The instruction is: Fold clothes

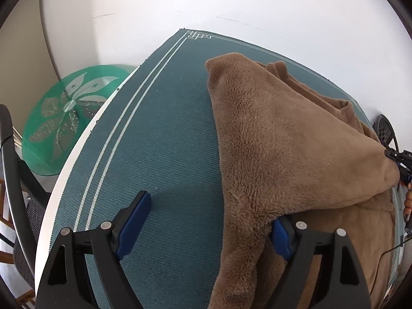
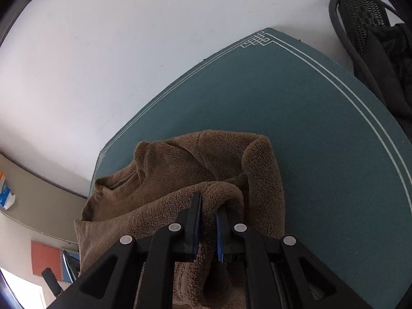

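Observation:
A brown fleece garment (image 1: 278, 149) lies on a teal mat (image 1: 159, 149) on a white round table. My left gripper (image 1: 206, 221) is open, its left finger over bare mat and its right finger (image 1: 282, 239) partly under a lifted fold of the fleece. My right gripper (image 2: 208, 213) is shut on a fold of the brown fleece (image 2: 180, 175) and holds it up off the mat (image 2: 322, 134). The right gripper also shows at the far right edge of the left wrist view (image 1: 397, 159), pinching the fleece's corner.
The white table (image 1: 154, 13) extends beyond the mat. A green glass disc with a flower pattern (image 1: 67, 113) sits lower left beside the table. Black mesh chairs stand at the left (image 1: 13, 175) and at the far right (image 2: 365, 25).

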### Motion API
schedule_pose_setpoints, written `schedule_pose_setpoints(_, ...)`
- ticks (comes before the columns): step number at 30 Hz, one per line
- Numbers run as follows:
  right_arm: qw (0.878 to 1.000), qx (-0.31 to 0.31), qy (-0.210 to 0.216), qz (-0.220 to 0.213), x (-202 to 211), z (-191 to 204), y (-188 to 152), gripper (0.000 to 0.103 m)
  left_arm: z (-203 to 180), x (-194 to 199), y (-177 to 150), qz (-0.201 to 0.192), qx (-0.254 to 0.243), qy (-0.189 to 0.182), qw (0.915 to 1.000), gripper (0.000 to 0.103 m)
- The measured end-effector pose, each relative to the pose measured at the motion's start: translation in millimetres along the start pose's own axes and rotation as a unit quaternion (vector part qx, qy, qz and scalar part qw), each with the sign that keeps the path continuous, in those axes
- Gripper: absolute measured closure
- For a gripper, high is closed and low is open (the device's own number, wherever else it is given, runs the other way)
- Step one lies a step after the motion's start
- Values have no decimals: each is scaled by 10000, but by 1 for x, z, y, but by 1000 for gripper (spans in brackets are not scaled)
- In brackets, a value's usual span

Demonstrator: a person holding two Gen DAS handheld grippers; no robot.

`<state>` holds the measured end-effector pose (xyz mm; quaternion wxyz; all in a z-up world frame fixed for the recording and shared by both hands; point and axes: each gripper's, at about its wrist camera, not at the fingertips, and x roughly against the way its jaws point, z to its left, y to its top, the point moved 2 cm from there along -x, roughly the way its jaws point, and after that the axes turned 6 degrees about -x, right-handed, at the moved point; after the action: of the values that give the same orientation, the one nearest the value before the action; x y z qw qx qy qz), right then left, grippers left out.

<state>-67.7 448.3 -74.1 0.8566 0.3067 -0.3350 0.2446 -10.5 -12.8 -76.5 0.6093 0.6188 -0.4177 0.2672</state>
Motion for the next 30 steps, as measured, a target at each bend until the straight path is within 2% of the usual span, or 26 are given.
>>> schedule_pose_setpoints(2,9998,17,219,-32,3,0,3,92,3,0,1,-17,83,-17,10000,15)
schedule_pose_setpoints(4,9981,-31,611,-38,12,2,3,90,6,-2,4,-36,194,-75,9998,15)
schedule_pose_setpoints(5,9969,-50,788,-20,16,3,4,84,6,-3,5,-42,219,-93,9997,15)
schedule_pose_setpoints(7,9947,-55,1028,-6,21,3,4,53,7,-4,5,-57,237,-99,9997,15)
schedule_pose_setpoints(8,9944,-29,1048,-99,26,2,2,20,7,-4,4,-67,216,-80,9997,14)
schedule_pose_setpoints(9,9943,21,1038,-251,32,1,-1,13,7,-5,3,-78,195,-62,9998,14)
schedule_pose_setpoints(10,9938,98,1062,-317,36,0,-5,13,8,-6,3,-86,189,-57,9998,14)
schedule_pose_setpoints(15,9913,203,1296,111,38,-13,-30,13,13,-13,6,-103,206,-56,9997,13)
schedule_pose_setpoints(18,9931,389,1048,357,28,-18,-49,14,15,-16,8,-111,220,-34,9997,13)
schedule_pose_setpoints(19,9945,520,820,387,23,-16,-54,16,16,-17,8,-110,230,-31,9997,13)
schedule_pose_setpoints(20,9957,666,518,379,19,-15,-60,29,18,-17,9,-117,281,-58,9995,13)
schedule_pose_setpoints(21,9960,835,91,306,16,-13,-63,48,21,-18,9,-123,335,-86,9993,13)
schedule_pose_setpoints(22,9943,998,-300,237,15,-10,-67,53,26,-18,10,-153,469,-123,9987,13)
schedule_pose_setpoints(25,9806,1505,-1258,70,15,4,-75,55,42,-17,11,-225,810,-248,9962,13)
schedule_pose_setpoints(28,9531,2297,-1969,25,8,21,-93,53,41,-17,8,-209,725,-114,9971,13)
schedule_pose_setpoints(30,9399,2578,-2237,-80,8,25,-100,51,37,-19,7,-152,512,29,9986,13)
